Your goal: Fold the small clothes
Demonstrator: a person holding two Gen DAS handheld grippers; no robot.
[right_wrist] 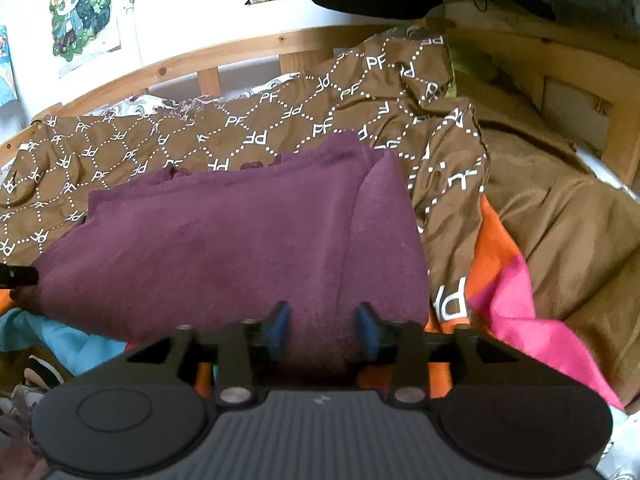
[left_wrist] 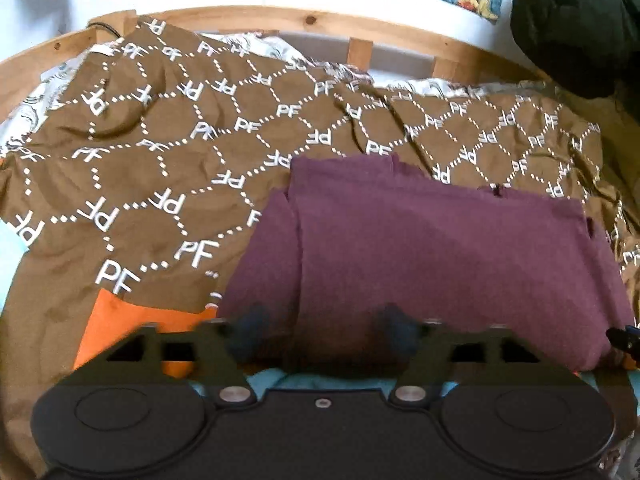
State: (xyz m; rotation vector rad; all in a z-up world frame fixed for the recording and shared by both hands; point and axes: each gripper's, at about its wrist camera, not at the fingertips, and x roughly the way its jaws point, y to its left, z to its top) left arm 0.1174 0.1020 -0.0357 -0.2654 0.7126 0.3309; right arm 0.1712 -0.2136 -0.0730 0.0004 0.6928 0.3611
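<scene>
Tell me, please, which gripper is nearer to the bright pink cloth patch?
Right. The right gripper sits beside the pink cloth patch, at the folded maroon garment; the left gripper is at the garment's opposite end.

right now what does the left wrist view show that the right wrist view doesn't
Only the left wrist view shows the left gripper, jaws wide apart over the near edge of the purple garment.

Only the right wrist view shows the cartoon poster on the wall, the pink cloth, and the right gripper, jaws apart.

Both show the purple garment folded on the brown PF-patterned cover, the orange cloth and the wooden bed frame.
</scene>
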